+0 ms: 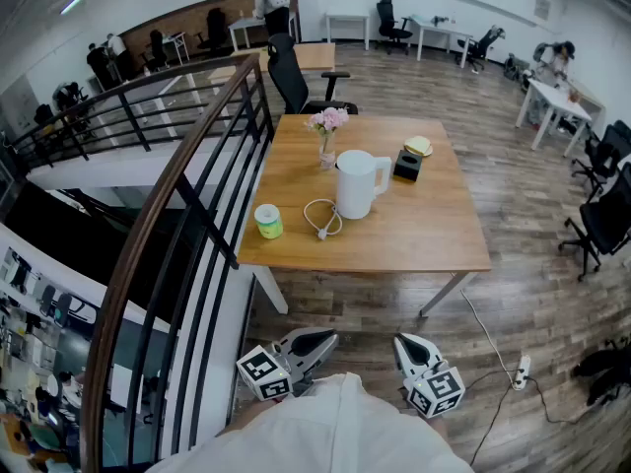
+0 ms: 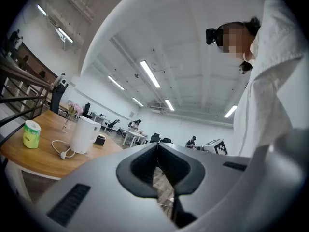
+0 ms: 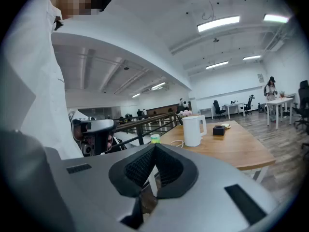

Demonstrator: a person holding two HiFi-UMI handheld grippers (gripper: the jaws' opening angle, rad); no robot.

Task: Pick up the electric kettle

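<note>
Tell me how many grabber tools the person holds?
2. The grey left gripper sits low in the head view, left of centre; the grey right gripper is beside it. Both shut, empty.

The desk (image 1: pixel 434 239) has a pale wood top, smooth and matt, on light metal legs. Near its middle the electric kettle (image 1: pixel 355 185) looks like white plastic with a smooth, faintly satin skin. The cord (image 1: pixel 320 217) beside it is white and plastic-sheathed. By the left edge, the tub (image 1: pixel 267 222) has a printed green-and-white wrap. The vase (image 1: pixel 326 154) toward the far edge is clear glass, and the box (image 1: pixel 407 166) is matt black. The floor (image 1: pixel 537 294) is grey-brown wood plank with a low sheen. The railing (image 1: pixel 150 233) has dark painted metal bars under a brown wooden handrail. The left tongs (image 1: pixel 325 341) and right tongs (image 1: pixel 406 345) are smooth matt grey plastic, with black, finely ribbed pads (image 3: pixel 140 167). The garment (image 1: pixel 335 432) is white cloth.
</note>
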